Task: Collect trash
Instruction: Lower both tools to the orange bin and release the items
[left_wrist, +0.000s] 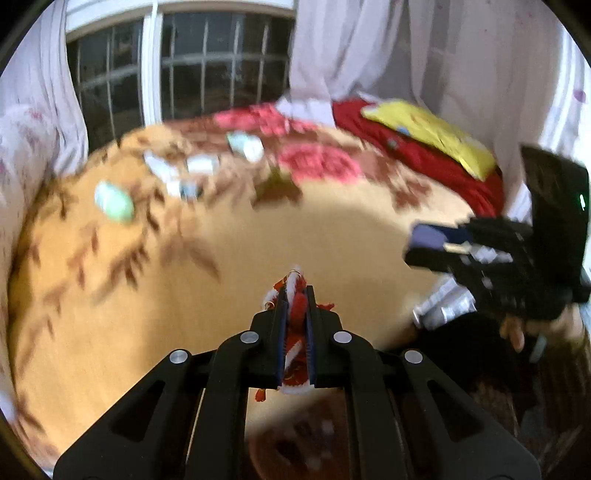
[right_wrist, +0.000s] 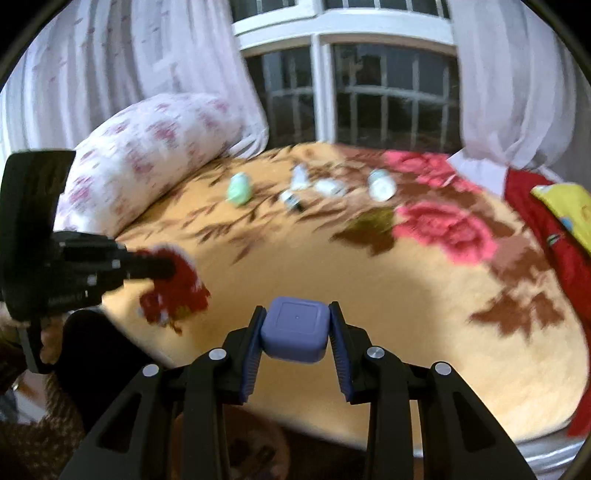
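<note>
Wrapper (left_wrist: 295, 325), red and white, sits clamped between the nearly closed jaws of the left gripper (left_wrist: 295, 291), held above the near edge of the bed (left_wrist: 258, 240). Its long axis runs along the fingers, one end poking out past the tips toward the far window, the other hanging below the pads. Being thin and crumpled, it could slip out if the grip eases or the hand swings fast; the blur suggests quick motion. More scraps (left_wrist: 199, 166) lie far left on the blanket, well apart from the gripper. At right, the other tool shows side-on with something purple between its fingers.

From the right wrist, the right gripper (right_wrist: 297, 328) holds a purple box (right_wrist: 295, 328), jaws pressed on its left and right sides, over the bed's near edge. The box is squat and rounded, so no clear long axis; its flat face looks up and far. Its smooth, rounded sides could let it squirt out of the pads. The left gripper (right_wrist: 166, 267) is at the left with the red wrapper (right_wrist: 173, 291). Remaining scraps (right_wrist: 306, 188) lie far, by the pillow (right_wrist: 147, 155).
</note>
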